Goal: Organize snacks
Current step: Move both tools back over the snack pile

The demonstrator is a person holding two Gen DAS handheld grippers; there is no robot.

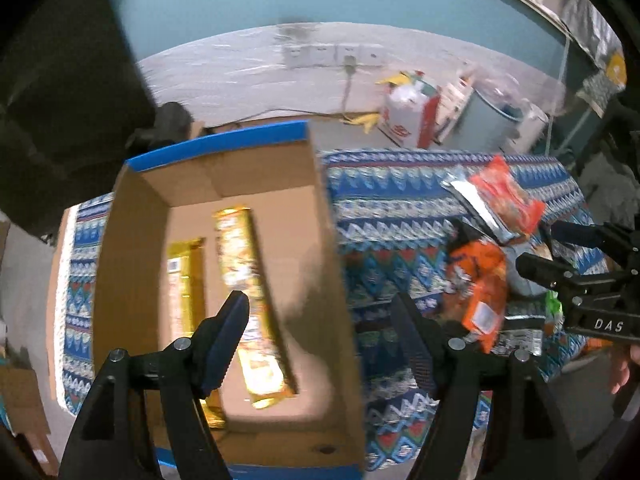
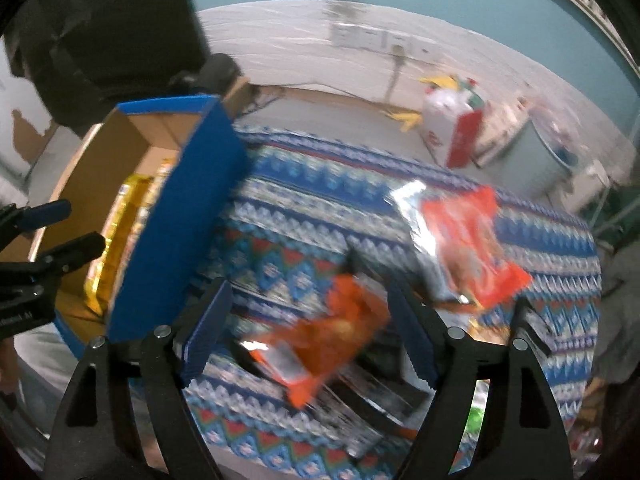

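Note:
An open cardboard box with blue outer walls sits on a patterned cloth, also in the right wrist view. Two long golden snack packs lie in it. My left gripper is open and empty above the box's right wall. My right gripper is open above an orange snack bag, not touching it as far as I can tell. A red-and-silver bag lies further back. Both bags show in the left wrist view, orange and red.
The blue patterned cloth covers the table. Dark and silver packets lie under the orange bag. A green packet is at the right. A white-and-red bag stands on the floor behind. A dark shape looms at the left.

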